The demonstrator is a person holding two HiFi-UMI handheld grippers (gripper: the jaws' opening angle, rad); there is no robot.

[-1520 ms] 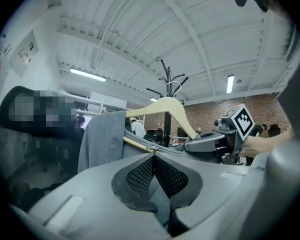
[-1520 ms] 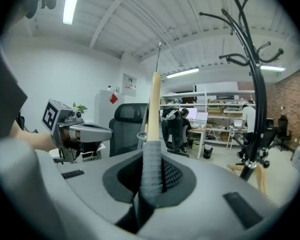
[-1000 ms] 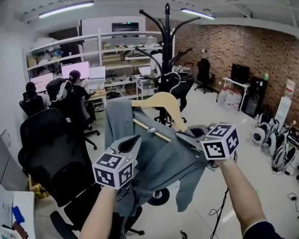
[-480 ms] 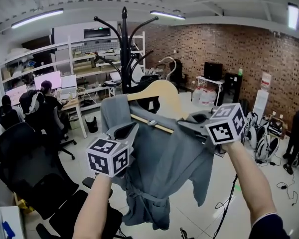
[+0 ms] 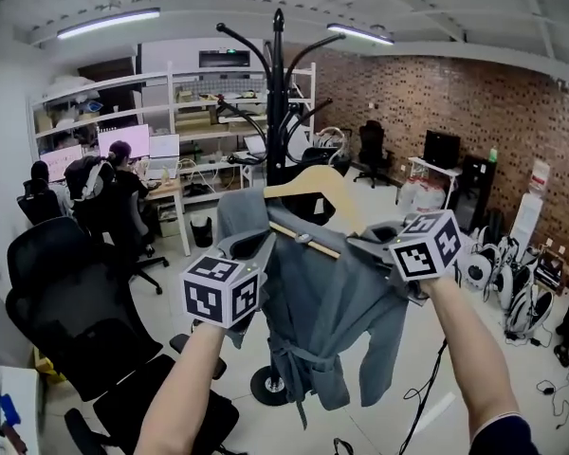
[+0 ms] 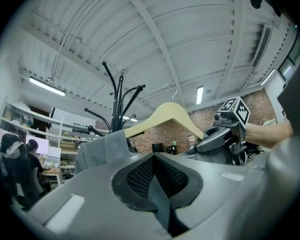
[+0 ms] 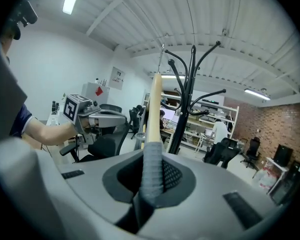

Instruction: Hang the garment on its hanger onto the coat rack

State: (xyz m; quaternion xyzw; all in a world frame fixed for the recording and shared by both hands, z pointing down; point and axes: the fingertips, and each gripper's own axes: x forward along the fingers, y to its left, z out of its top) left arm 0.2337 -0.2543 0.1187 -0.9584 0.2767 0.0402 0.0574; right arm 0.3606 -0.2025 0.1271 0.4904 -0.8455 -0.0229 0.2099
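- Garment (image 5: 313,316): grey, belted, draped over the hanger, hanging in mid-air.
- Hanger (image 5: 315,182): pale wood, tilted down rightward, near the rack.
- Coat rack (image 5: 278,93): black, upright, curved arms.

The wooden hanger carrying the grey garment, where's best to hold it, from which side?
Hold the hanger by its two sloping shoulders, through the garment, one gripper from each side, as the left gripper and right gripper do. The wide arms likely give steady control and leave the top hook free for the coat rack.
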